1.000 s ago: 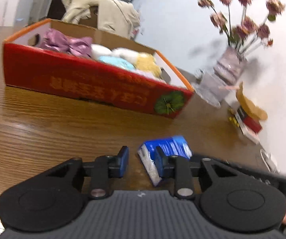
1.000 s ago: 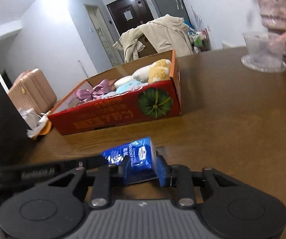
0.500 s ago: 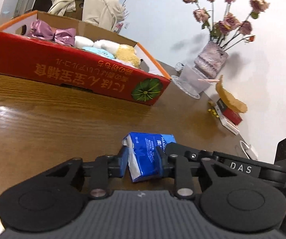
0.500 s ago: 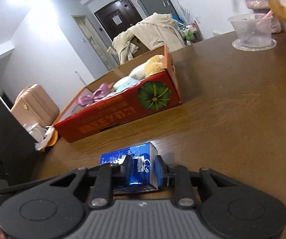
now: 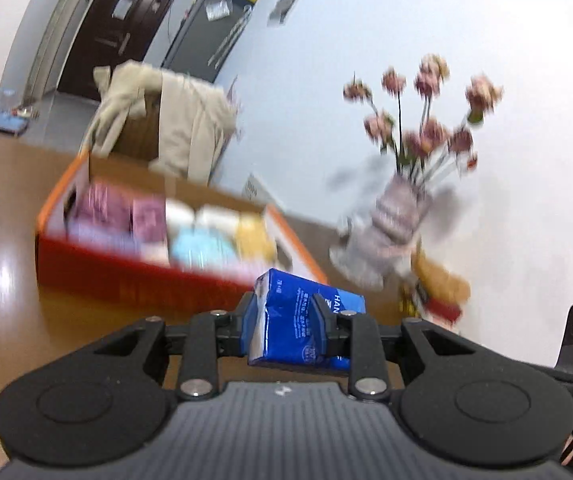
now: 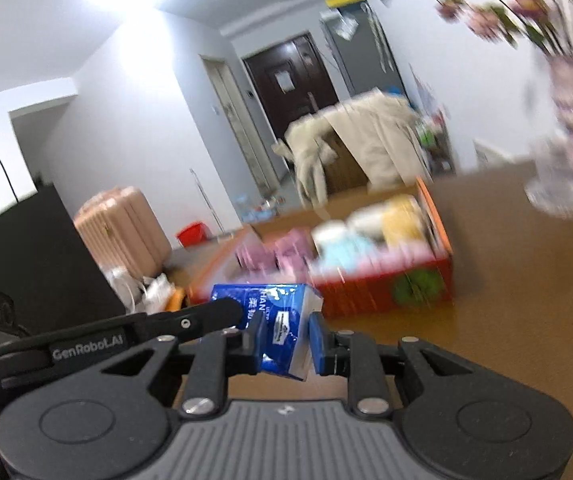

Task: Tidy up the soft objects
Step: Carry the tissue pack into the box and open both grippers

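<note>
My left gripper (image 5: 284, 322) pinches the blue tissue pack (image 5: 302, 330) in the air before the red box (image 5: 126, 276); my right gripper (image 6: 285, 336) brackets its other end, whether touching I can't tell. It looks light, soft, slick-wrapped; I'd grip mid-body. Blur smears the box's plush contents (image 6: 358, 240).

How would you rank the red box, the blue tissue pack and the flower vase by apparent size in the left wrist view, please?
1. Red box, clearly the widest.
2 and 3. Blue tissue pack and flower vase: they look about alike. The pack sits close to the camera in the left gripper, and the vase is blurred, so I won't rank them.
</note>
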